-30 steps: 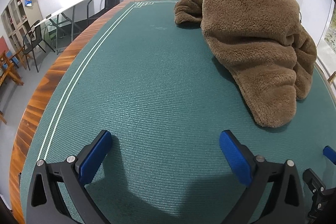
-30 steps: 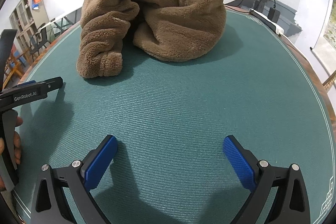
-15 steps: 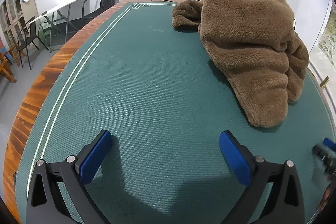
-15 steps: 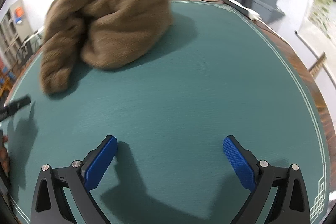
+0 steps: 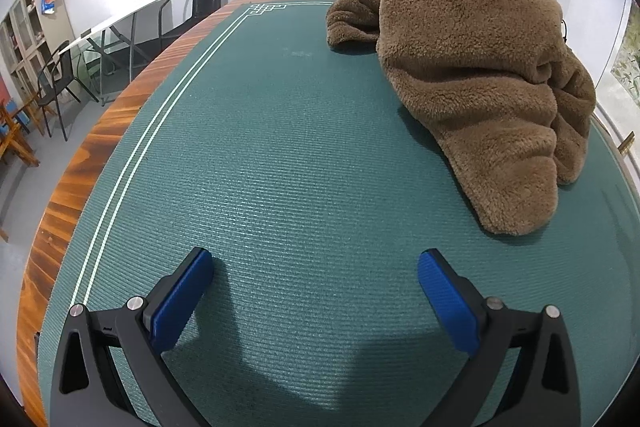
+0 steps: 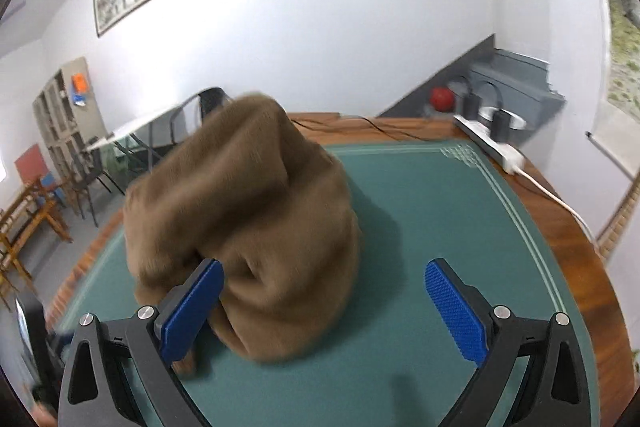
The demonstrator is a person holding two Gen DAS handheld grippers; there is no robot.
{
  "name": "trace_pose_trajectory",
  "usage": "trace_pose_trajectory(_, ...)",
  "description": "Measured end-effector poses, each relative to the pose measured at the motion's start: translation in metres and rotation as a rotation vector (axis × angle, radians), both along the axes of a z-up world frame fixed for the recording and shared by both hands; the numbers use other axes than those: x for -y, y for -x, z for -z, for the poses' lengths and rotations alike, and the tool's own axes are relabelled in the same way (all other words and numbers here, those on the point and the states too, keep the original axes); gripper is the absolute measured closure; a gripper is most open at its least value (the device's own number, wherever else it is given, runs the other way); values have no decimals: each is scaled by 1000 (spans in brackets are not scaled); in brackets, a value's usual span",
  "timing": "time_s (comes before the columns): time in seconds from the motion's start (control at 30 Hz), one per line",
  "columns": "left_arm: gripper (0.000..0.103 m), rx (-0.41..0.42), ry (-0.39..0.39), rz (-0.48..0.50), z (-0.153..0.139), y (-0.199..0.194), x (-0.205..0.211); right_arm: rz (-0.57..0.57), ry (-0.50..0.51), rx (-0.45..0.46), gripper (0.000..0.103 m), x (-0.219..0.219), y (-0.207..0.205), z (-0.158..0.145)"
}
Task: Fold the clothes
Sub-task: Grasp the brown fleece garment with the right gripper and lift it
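A brown fleece garment [image 5: 476, 75] lies in a crumpled heap on the green table mat [image 5: 280, 155], to the far right in the left wrist view. My left gripper [image 5: 314, 269] hangs open over bare mat, well short of the heap, with nothing between its blue pads. In the right wrist view the same garment [image 6: 256, 219] looks blurred and fills the centre. My right gripper [image 6: 324, 281] is open just in front of the heap; its left pad [image 6: 192, 307] overlaps the cloth's near edge, its right pad [image 6: 456, 311] is over mat.
The wooden table rim [image 5: 96, 155] runs along the left. Chairs [image 5: 188, 11] and a cabinet [image 5: 24, 39] stand beyond it. A white power strip [image 6: 492, 147] with cables lies at the far right corner. The left gripper's body [image 6: 32, 339] shows at the lower left.
My right gripper has swung up and in toward the garment, which now fills its view with motion blur. The left gripper has drifted slightly, still over bare mat.
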State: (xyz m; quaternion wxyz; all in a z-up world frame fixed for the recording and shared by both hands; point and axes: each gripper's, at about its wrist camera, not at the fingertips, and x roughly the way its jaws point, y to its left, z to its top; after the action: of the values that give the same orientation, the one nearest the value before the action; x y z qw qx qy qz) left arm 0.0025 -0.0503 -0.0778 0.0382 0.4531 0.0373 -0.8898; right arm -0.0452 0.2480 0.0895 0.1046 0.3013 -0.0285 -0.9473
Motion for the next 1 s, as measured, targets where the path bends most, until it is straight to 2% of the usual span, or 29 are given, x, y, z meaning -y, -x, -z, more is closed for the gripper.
trace_pose_trajectory(0.17, 0, 1, 0, -1, -5, -3, -3, -43, 73, -8, 1, 23, 56, -24)
trace_pose_trajectory(0.37, 0, 1, 2, -1, -4, -3, -6, -67, 74, 45, 1, 61, 130, -37)
trace_pose_trajectory(0.47, 0, 1, 2, -1, -5, -2, -8, -76, 75, 96, 1, 81, 165, -31)
trace_pose_trajectory(0.6, 0, 1, 1, 0, -3, 3, -2, -28, 0, 170, 2, 94, 190, -11)
trace_pose_trajectory(0.63, 0, 1, 1, 0, -2, 4, -2, -16, -13, 194, 10, 95, 194, -4)
trace_pose_trajectory(0.67, 0, 1, 1, 0, -1, 5, -2, -13, -13, 214, 27, 95, 196, 3)
trace_pose_trajectory(0.7, 0, 1, 2, 1, -1, 6, -1, -14, -4, 228, 39, 93, 196, 9)
trace_pose_trajectory(0.73, 0, 1, 1, 1, -1, 6, -1, -24, 1, 231, 60, 91, 191, 13)
trace_pose_trajectory(0.77, 0, 2, 1, 1, 0, 7, -1, -43, -5, 220, 70, 91, 179, 14)
trace_pose_trajectory(0.87, 0, 2, 1, 1, 0, 7, -1, -101, -23, 186, 81, 92, 145, 18)
trace_pose_trajectory(1.0, 0, 2, 2, 1, 0, 9, 0, -177, -47, 141, 82, 92, 99, 23)
